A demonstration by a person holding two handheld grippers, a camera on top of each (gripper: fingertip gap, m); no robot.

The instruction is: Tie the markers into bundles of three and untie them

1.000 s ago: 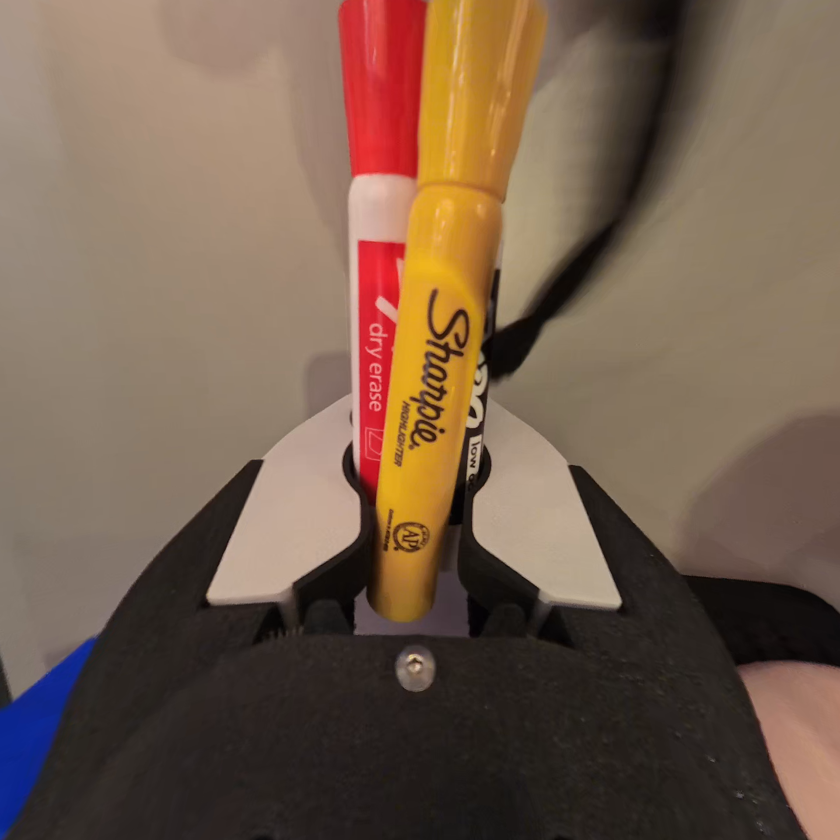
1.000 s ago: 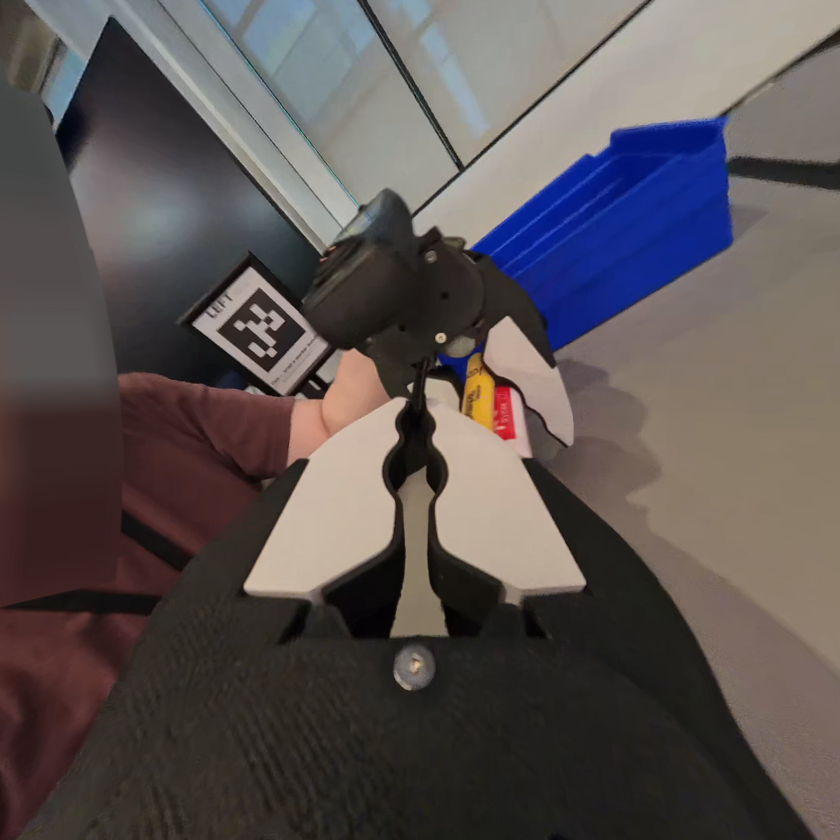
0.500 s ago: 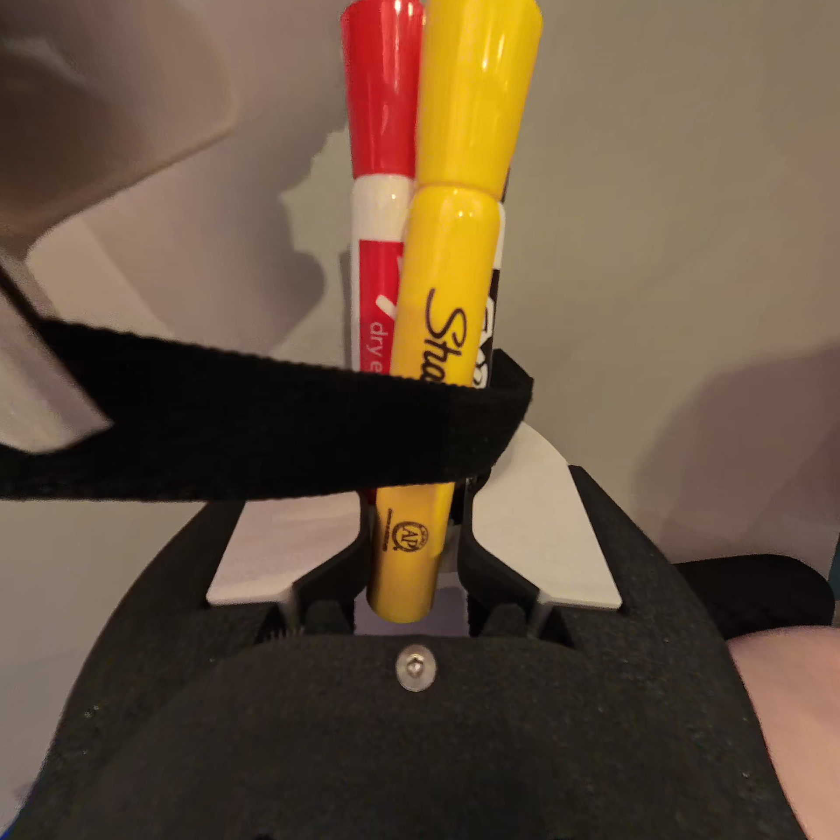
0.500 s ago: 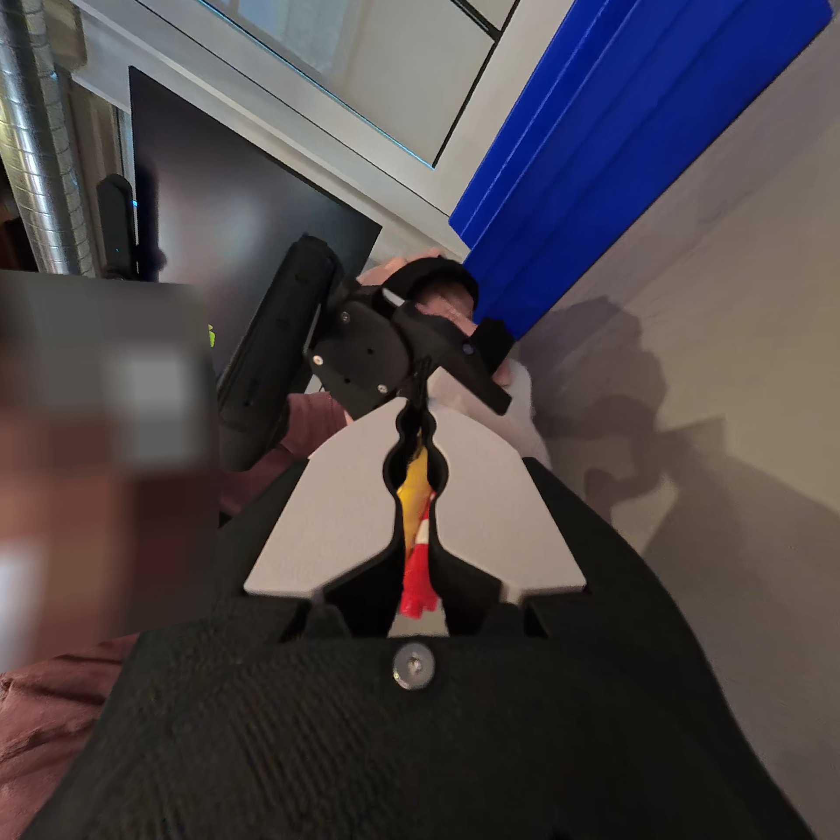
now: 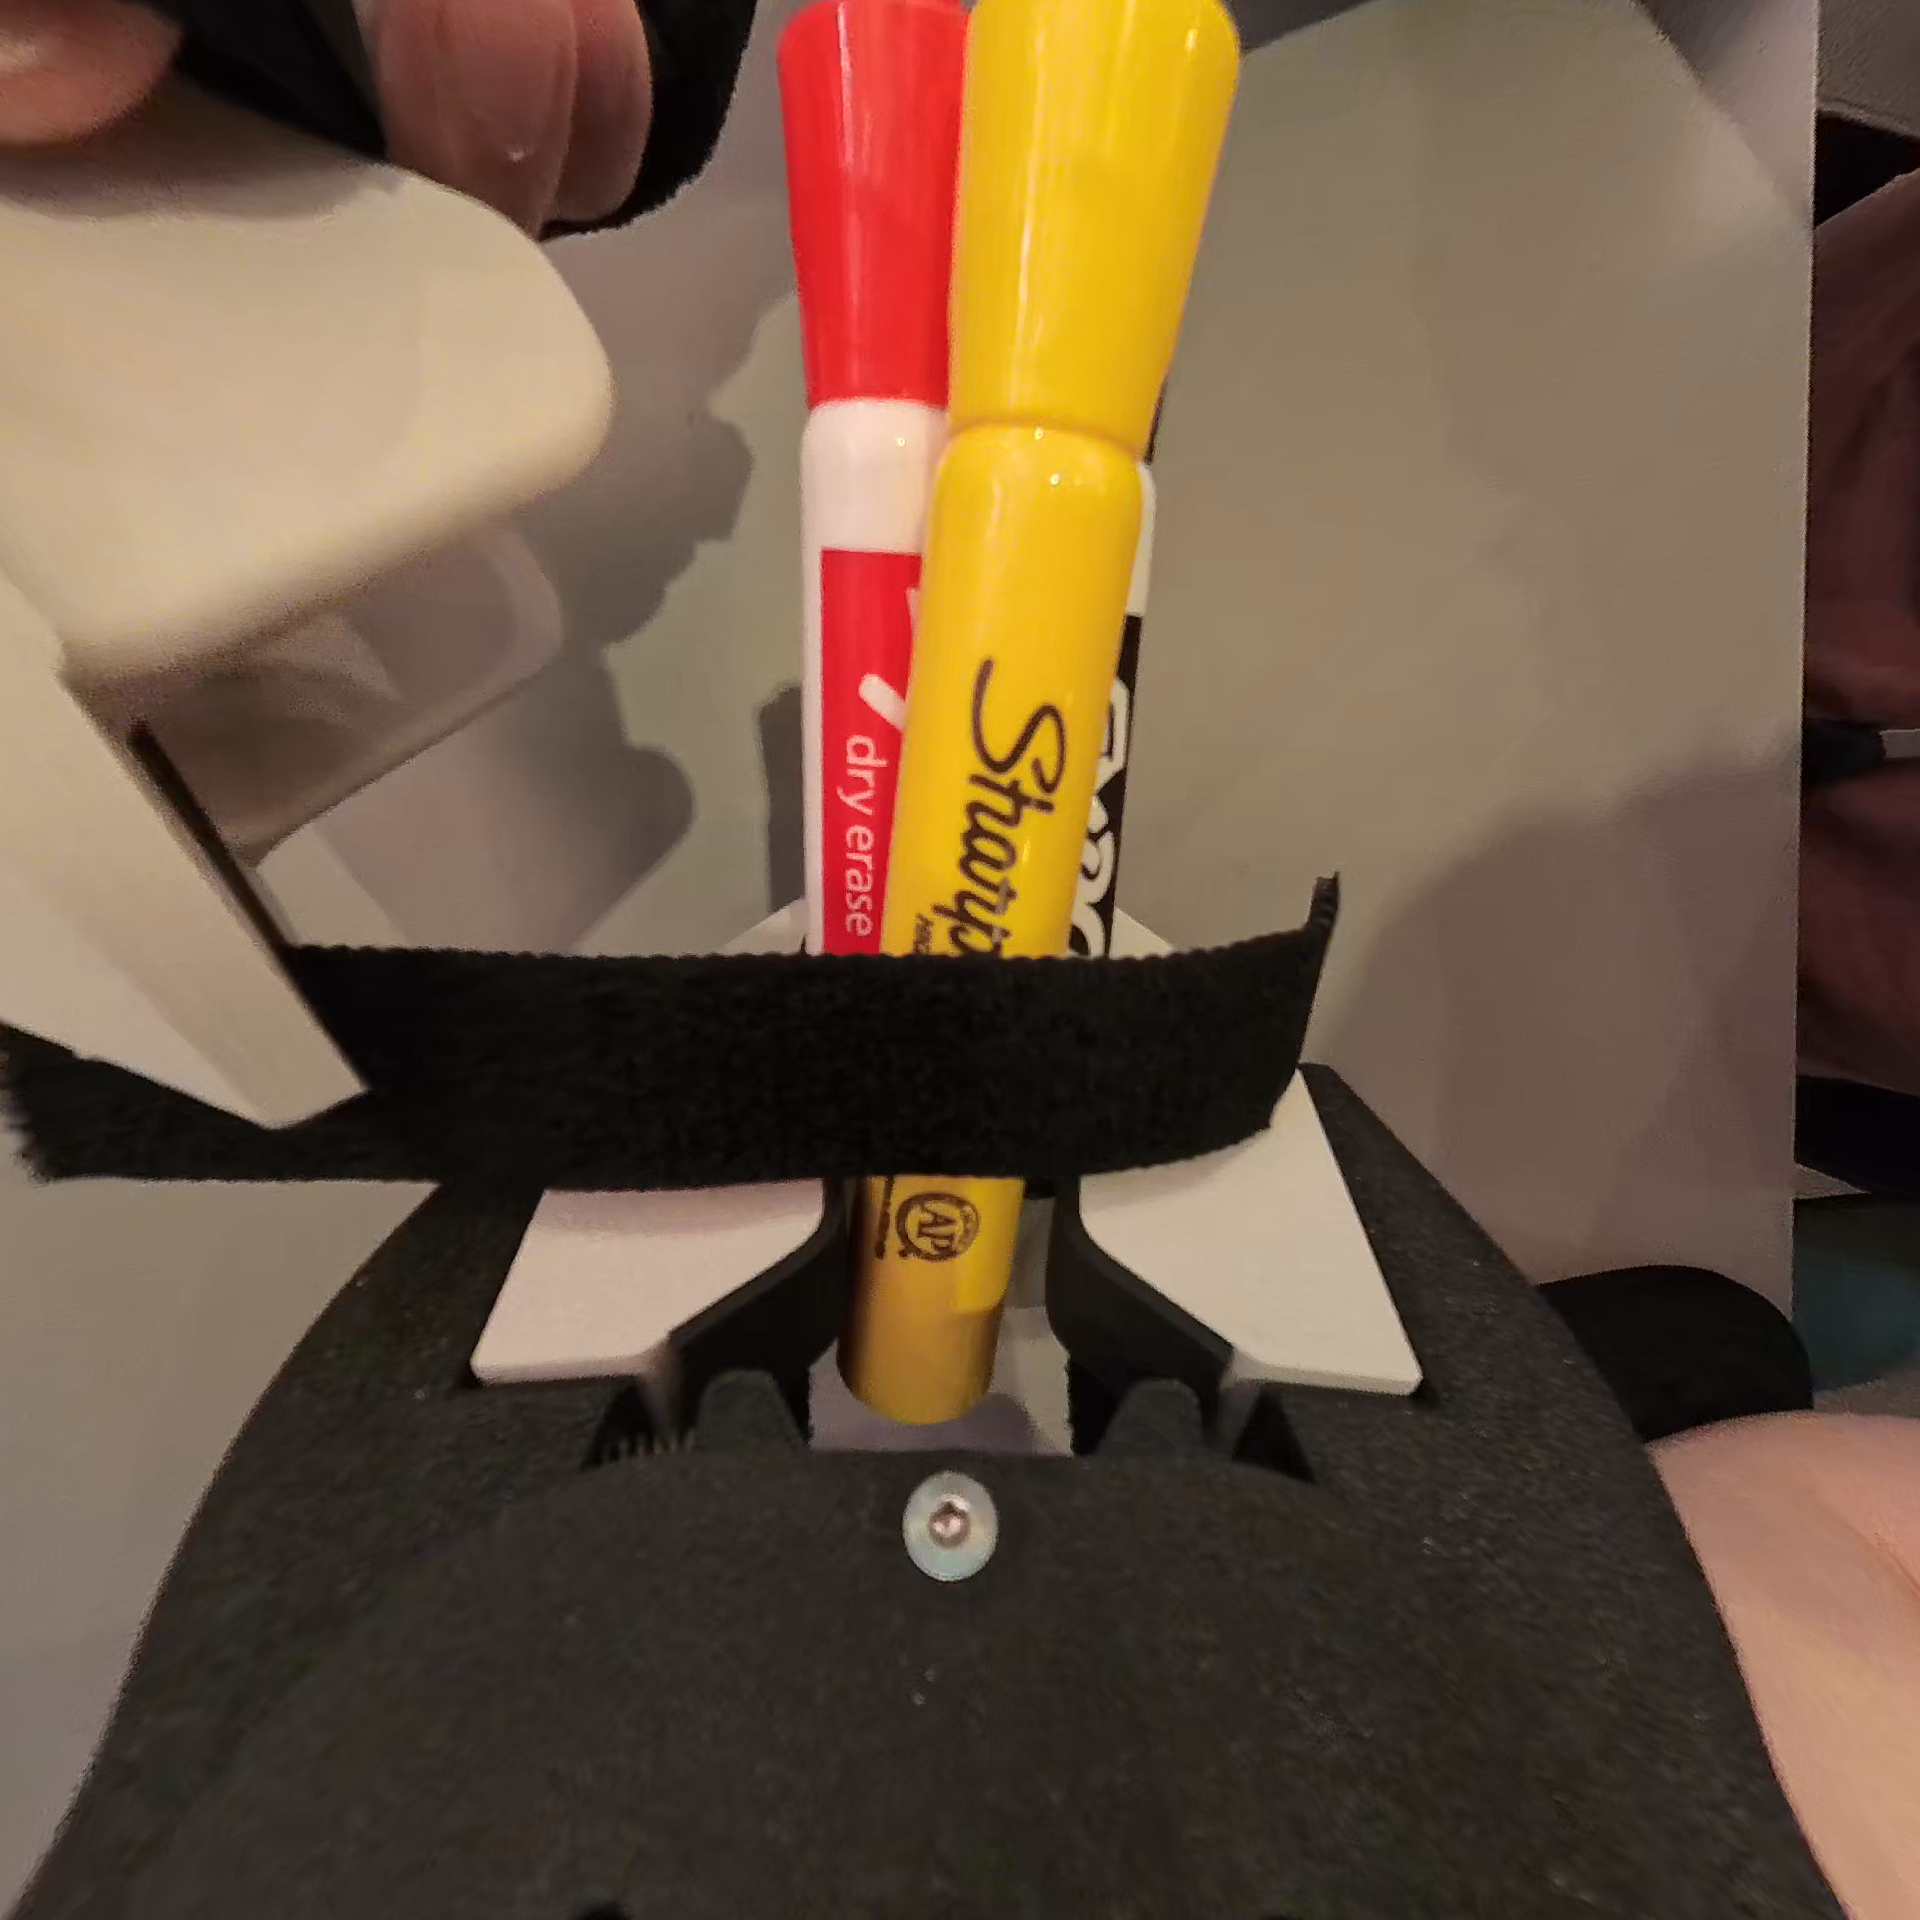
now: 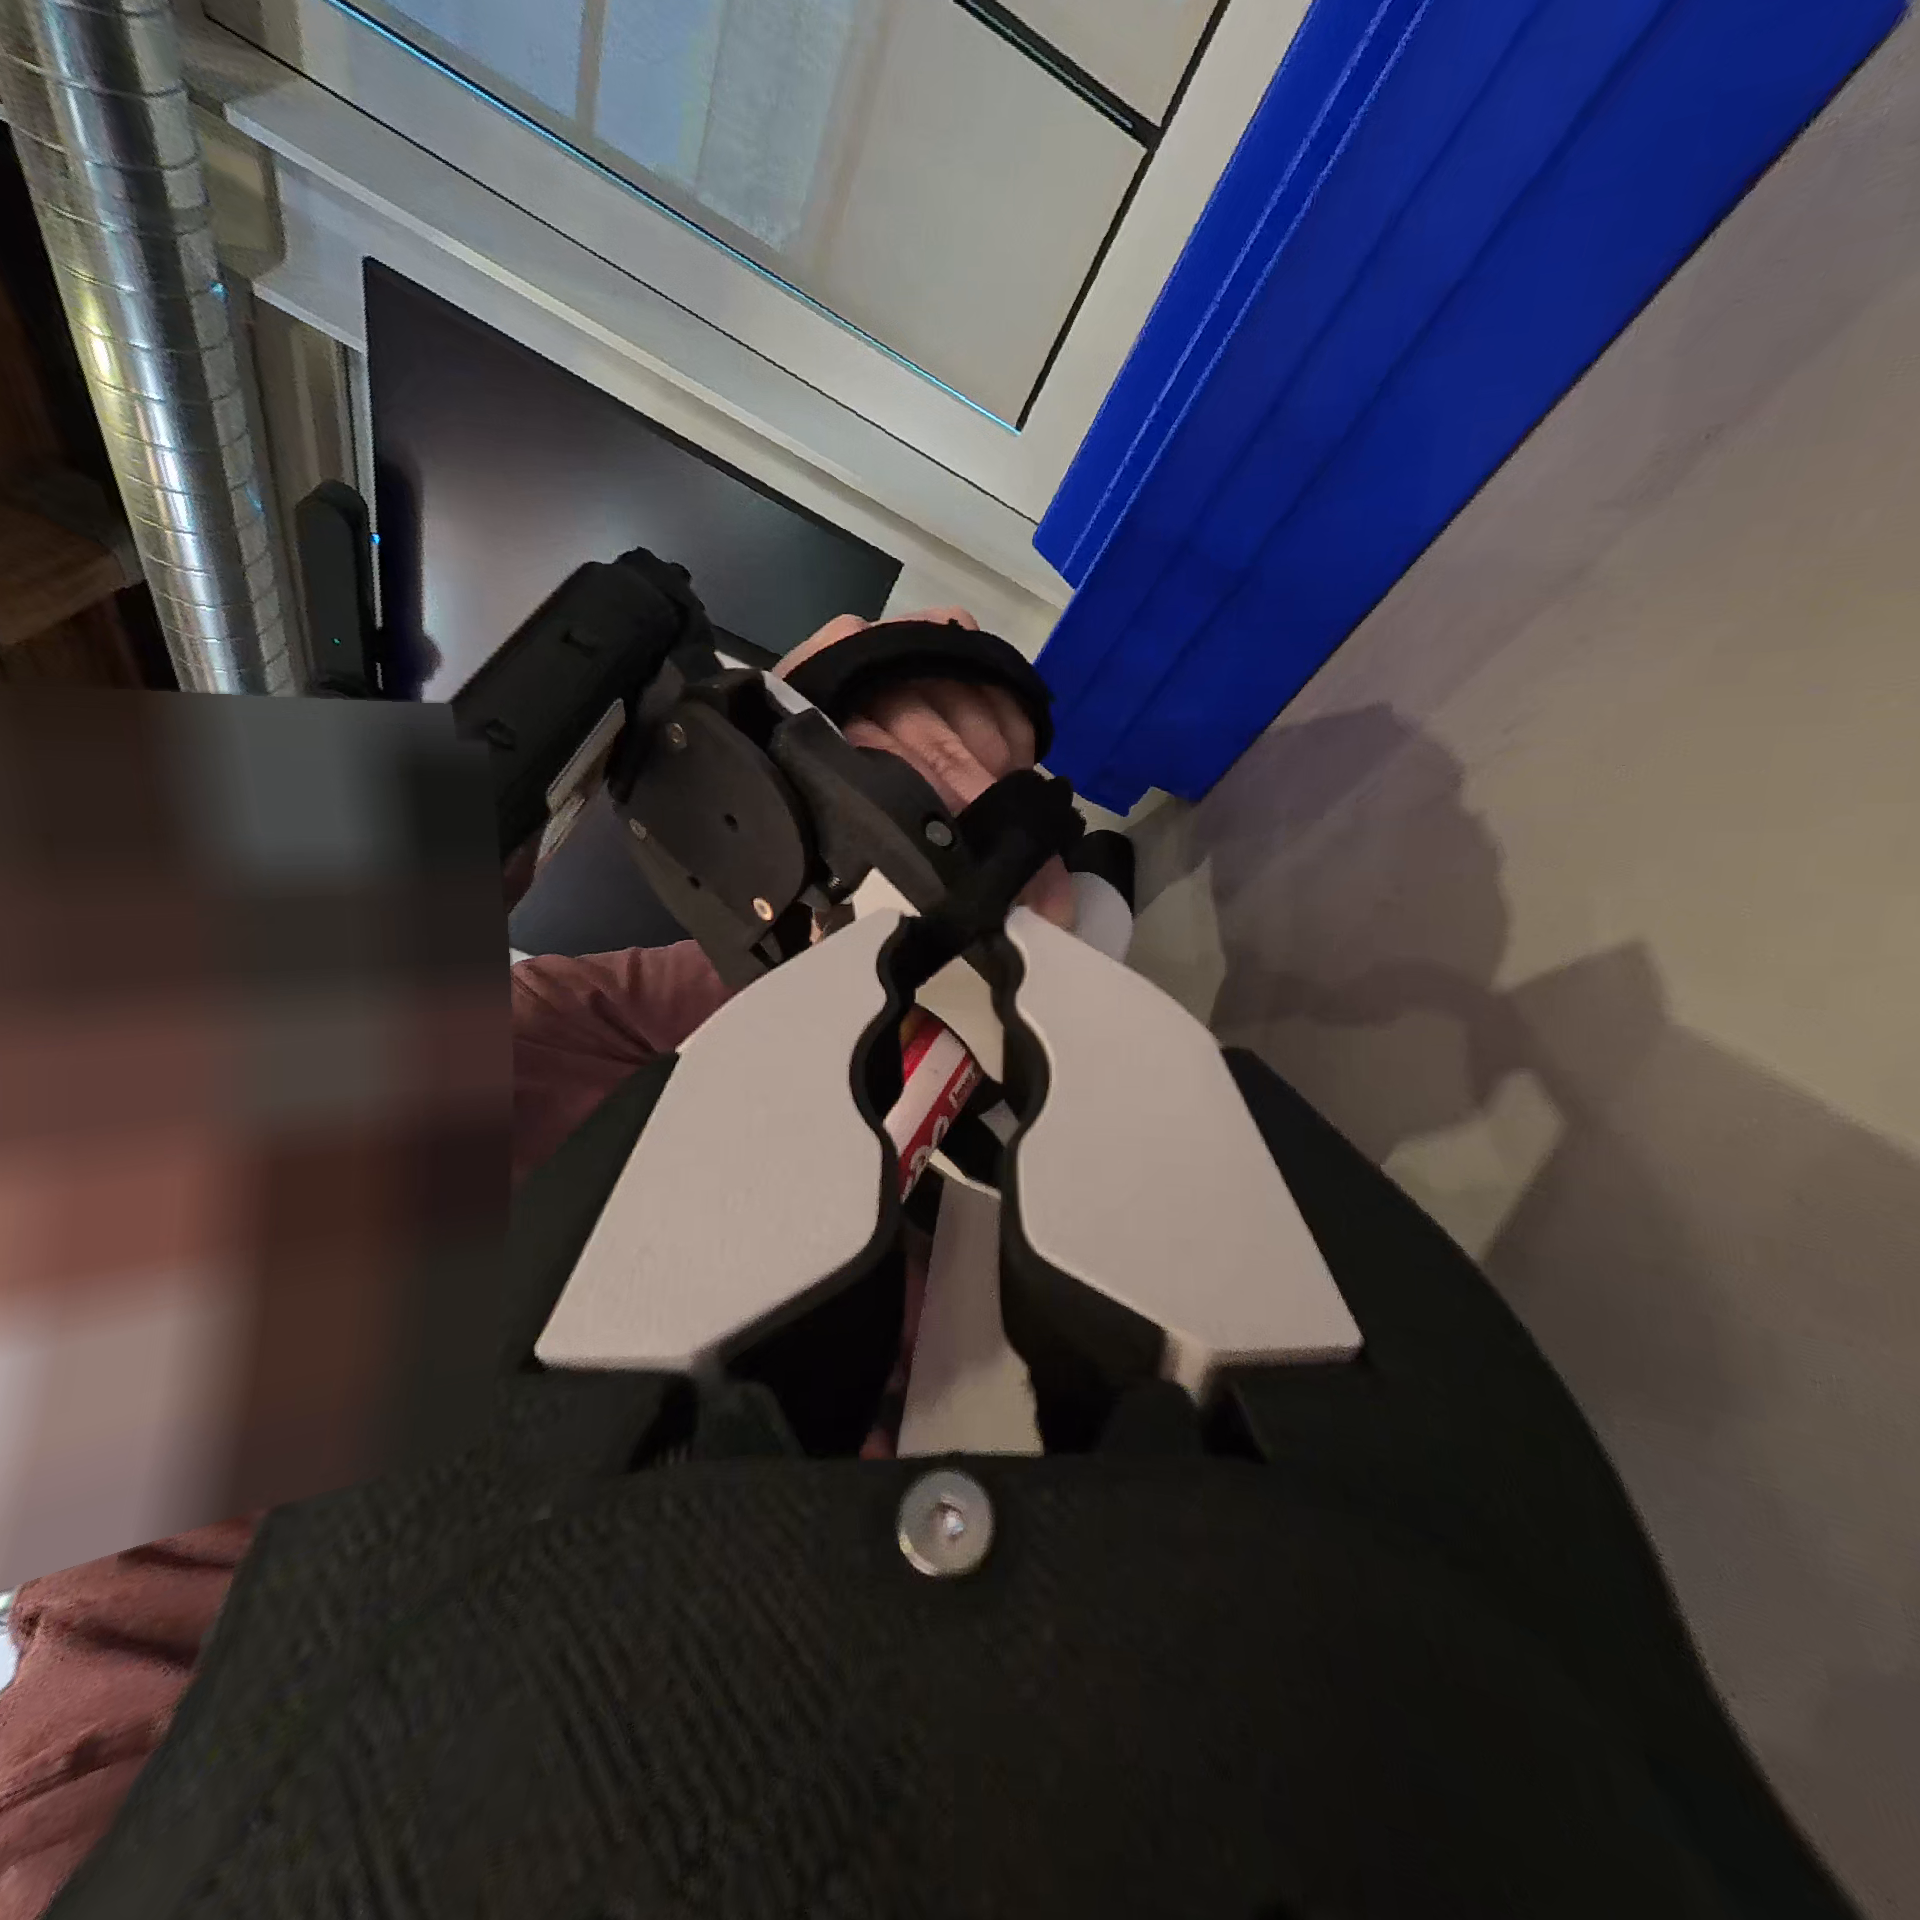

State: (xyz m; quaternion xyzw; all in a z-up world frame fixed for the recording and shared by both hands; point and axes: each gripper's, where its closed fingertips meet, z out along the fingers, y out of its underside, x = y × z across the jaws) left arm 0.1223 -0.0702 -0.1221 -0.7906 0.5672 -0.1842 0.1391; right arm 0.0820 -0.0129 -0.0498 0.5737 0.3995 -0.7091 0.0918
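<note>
Black hand-held gripper (image 5: 951, 1039), white fingers (image 5: 623, 1299)

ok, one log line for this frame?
left hand-held gripper: shut on markers | right hand-held gripper: shut on strap | strap: across markers, not closed | stage: tying

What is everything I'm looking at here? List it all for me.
Markers: three held together; yellow marker in front, red-and-white marker to its left, black-and-white marker mostly hidden behind.
Strap: one, black and fuzzy, lying across the front of the markers.
Bin: one, blue, standing on the table.
Table: one, pale grey.
Screen: one, dark, behind.
Duct: one, silver, at far left.
Window: pale frame, above.
Sleeve: maroon.
Left gripper: black and white, jaws clamped on the markers.
Right gripper: black and white, jaws nipping the strap.
</note>
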